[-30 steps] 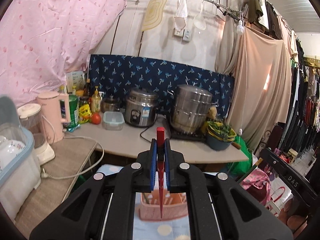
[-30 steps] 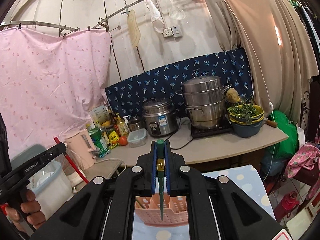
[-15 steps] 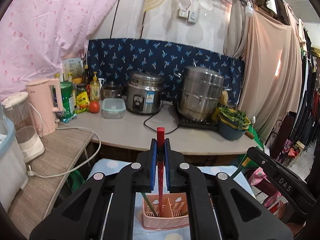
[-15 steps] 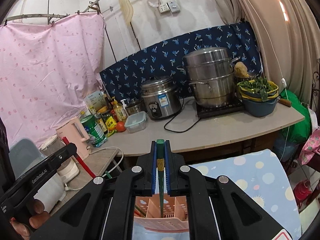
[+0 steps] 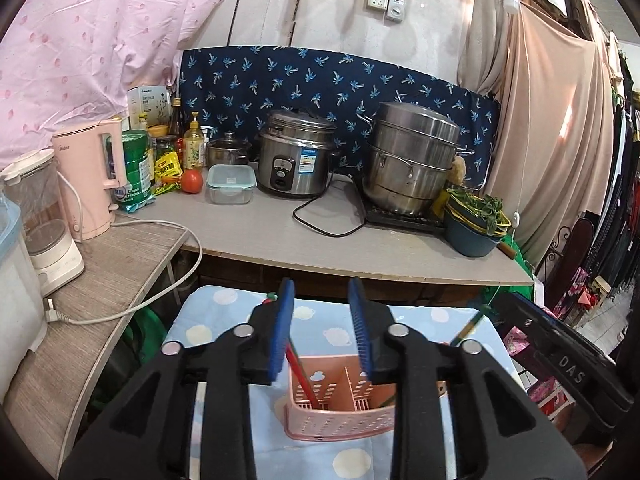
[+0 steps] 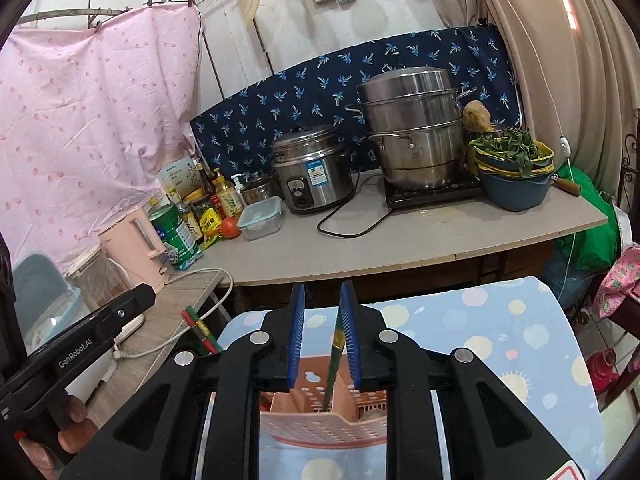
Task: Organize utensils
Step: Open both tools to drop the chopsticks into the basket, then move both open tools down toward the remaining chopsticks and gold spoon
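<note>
Cluttered with a rice cooker (image 5: 295, 156), a steamer pot (image 5: 414, 160) and a pink kettle (image 5: 90, 178), the table (image 5: 280, 236) runs behind a lower surface under a dotted blue cloth (image 5: 224, 312). On that cloth stands the pink caddy (image 5: 340, 408), divided into compartments so that utensils stand upright and sorted.

Our left claw (image 5: 322, 332) hangs over it with its blue pads apart. A red chopstick (image 5: 302, 378) stands free in the caddy's left compartment, leaning toward the left pad; we cannot tell whether it touches.

Our right claw (image 6: 322, 332) is parted too. A green chopstick (image 6: 334, 360) stands in the caddy (image 6: 320, 424), its top leaning close against the right pad, so we judge it released, resting on the basket rather than gripped.

Both sticks, then, sit where the task wants them. More chopsticks (image 6: 198, 328) show beside the left tool in the right view.

Readable writing: "GenRobot.AI" on the left tool's handle (image 6: 76, 354), "DAS" on the right tool's body (image 5: 570, 368). The cooker's blue label is too small to read.
</note>
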Available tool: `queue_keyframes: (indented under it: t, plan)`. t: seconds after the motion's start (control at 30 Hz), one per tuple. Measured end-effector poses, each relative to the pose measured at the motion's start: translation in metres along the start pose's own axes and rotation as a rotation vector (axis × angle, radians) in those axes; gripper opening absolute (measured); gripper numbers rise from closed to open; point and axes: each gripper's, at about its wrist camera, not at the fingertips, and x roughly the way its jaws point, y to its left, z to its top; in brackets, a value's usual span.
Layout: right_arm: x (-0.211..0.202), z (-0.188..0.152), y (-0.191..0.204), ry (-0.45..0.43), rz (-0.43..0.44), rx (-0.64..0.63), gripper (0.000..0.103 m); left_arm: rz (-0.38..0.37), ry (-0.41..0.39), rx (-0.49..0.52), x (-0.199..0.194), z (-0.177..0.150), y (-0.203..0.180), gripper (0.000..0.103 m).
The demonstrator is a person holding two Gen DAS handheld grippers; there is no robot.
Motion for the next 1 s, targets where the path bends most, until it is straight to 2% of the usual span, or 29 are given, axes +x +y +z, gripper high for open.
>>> queue_keyframes:
  t: [0.1,0.23,0.43,0.77,1.0]
  plan:
    - [-0.011,-0.002,0.000,-0.002,0.007,-0.003,0.021,0.004,0.004,-0.003,-0.006,-0.002,0.002,0.030]
    - [-0.028,-0.011,0.002,0.010,0.020,-0.003,0.028,0.009,0.011,0.010,-0.019,-0.010,0.002,0.031]
    - [-0.057,-0.043,0.005,0.058,0.032,-0.011,0.028,0.010,0.055,0.019,-0.040,-0.035,0.004,0.034]
    - [-0.100,-0.129,0.007,0.190,0.005,-0.055,0.028,0.045,0.159,0.053,-0.078,-0.112,0.012,0.034]
    - [-0.132,-0.191,0.010,0.268,-0.035,-0.124,0.028,0.056,0.239,0.034,-0.102,-0.168,0.025,0.034]
